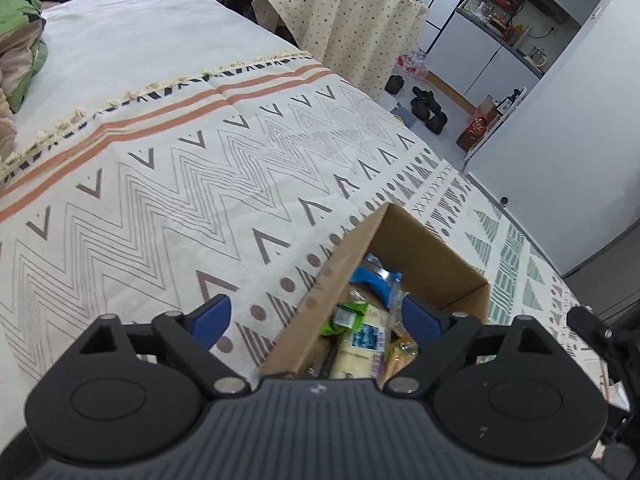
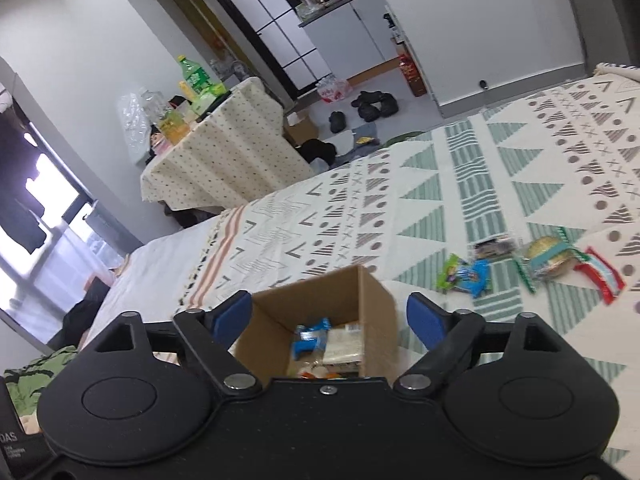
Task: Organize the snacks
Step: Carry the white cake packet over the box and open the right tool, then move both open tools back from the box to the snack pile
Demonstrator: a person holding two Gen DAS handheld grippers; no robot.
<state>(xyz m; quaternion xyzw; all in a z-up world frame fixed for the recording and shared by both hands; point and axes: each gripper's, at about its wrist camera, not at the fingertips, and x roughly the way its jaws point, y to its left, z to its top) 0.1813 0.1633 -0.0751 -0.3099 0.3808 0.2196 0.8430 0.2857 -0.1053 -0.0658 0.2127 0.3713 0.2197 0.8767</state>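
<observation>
Cardboard box of snack packets, labels unreadable, beneath both wide-spread, empty hand-held grippers

The box is plain matt brown cardboard. The snack packets beside it are glossy plastic film. The bed cover is woven matt cloth with a fringed edge. Both grippers are matt black plastic with smooth blue pads.

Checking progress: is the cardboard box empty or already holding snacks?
Holding snacks. The open-topped cardboard box shows a blue packet and pale packs inside; more snacks lie outside it.
</observation>
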